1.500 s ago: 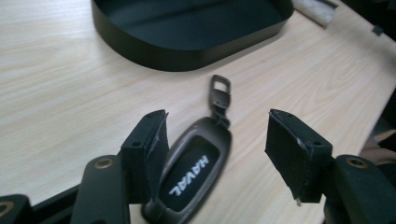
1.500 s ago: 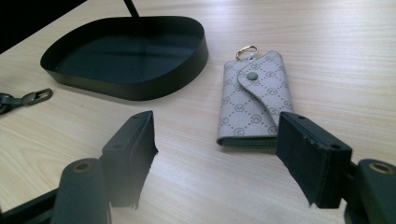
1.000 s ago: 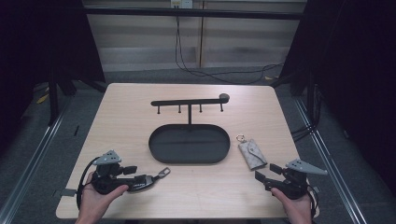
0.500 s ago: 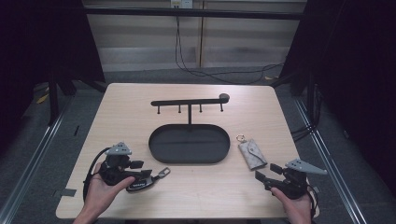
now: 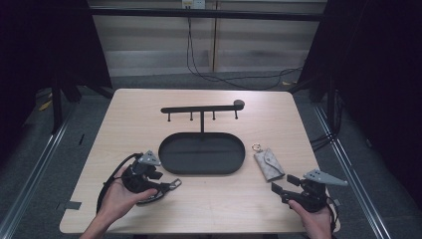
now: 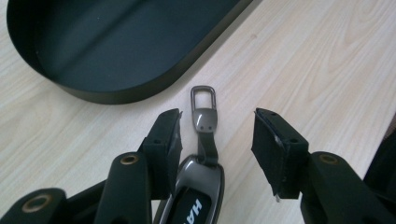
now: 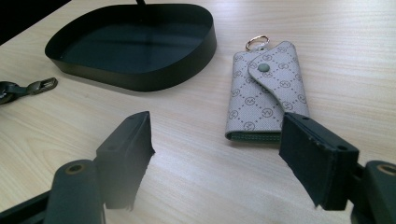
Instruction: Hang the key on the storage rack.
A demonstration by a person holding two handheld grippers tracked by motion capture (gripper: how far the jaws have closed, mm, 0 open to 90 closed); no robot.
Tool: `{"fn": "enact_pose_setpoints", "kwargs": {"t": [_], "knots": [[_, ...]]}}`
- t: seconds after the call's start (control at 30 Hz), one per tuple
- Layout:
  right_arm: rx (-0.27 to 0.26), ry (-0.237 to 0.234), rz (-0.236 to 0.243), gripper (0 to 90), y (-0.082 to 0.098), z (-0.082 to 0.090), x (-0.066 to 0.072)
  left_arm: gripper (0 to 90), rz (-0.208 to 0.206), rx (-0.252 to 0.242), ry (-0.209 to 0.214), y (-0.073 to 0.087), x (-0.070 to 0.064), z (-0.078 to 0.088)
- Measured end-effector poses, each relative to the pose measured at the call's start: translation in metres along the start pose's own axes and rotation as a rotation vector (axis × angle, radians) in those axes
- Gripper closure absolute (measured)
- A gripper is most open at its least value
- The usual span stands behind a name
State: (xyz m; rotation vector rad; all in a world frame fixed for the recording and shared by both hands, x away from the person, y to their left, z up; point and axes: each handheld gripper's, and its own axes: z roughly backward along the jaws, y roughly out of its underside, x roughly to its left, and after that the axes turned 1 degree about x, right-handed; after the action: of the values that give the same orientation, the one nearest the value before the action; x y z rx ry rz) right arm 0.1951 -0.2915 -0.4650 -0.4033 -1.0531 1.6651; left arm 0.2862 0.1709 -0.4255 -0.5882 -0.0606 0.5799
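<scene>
A dark car key fob [image 6: 198,186] with a strap and a metal clasp [image 6: 203,102] lies on the wooden table between the jaws of my left gripper [image 6: 217,123]. Those jaws have just been closing; one pad sits beside the fob and the other stands clear of it. In the high view the left gripper [image 5: 166,186] is just left of the clasp [image 5: 175,184], near the tray's front left. My right gripper [image 7: 219,126] stands open and holds nothing, a little short of a grey patterned key pouch [image 7: 264,93] with a ring and a snap flap.
A black oval tray [image 5: 201,169] sits mid-table, with a black hook rack [image 5: 201,109] standing behind it. The pouch [image 5: 268,163] lies right of the tray, just ahead of the right gripper [image 5: 281,188]. The table's front edge is close behind both hands.
My left gripper has moved right and forward over the key fob, and its jaws have narrowed around it. The fob, the pouch and the right gripper have stayed put.
</scene>
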Motion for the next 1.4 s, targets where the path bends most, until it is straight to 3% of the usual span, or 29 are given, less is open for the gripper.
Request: {"fn": "enact_pose_setpoints", "kwargs": {"t": [0.07,0.27,0.33,0.4,0.53,0.6,0.87,1.2,1.4], "knots": [[0.002,-0.002,-0.003,25.6,0.000,0.000,0.000,57.7,0.001,0.017,0.006,-0.005,0.000,-0.002],[0.002,-0.005,0.002,25.7,0.000,0.000,0.000,58.7,-0.001,0.064,0.017,-0.014,-0.001,-0.009],[0.005,-0.002,0.003,25.8,0.000,0.000,0.001,56.5,0.020,0.062,0.048,-0.017,0.001,-0.011],[0.005,-0.004,0.004,25.7,0.000,0.000,0.001,53.7,0.044,0.091,0.046,-0.021,0.001,-0.013],[0.007,-0.006,-0.003,25.7,0.000,0.000,0.000,54.0,0.029,0.133,0.043,-0.026,0.000,-0.019],[0.008,-0.008,-0.002,25.7,0.000,-0.001,0.000,52.7,-0.006,0.173,0.036,-0.029,-0.001,-0.021],[0.018,-0.009,-0.003,25.7,0.000,-0.001,0.000,54.9,-0.003,0.243,0.018,-0.032,0.007,-0.032],[0.032,-0.008,0.008,25.7,0.001,-0.003,0.001,63.3,-0.043,0.328,0.054,-0.032,0.009,-0.049],[0.037,-0.008,0.005,25.7,0.001,-0.004,0.001,64.5,-0.069,0.366,0.031,-0.033,0.008,-0.058]]}}
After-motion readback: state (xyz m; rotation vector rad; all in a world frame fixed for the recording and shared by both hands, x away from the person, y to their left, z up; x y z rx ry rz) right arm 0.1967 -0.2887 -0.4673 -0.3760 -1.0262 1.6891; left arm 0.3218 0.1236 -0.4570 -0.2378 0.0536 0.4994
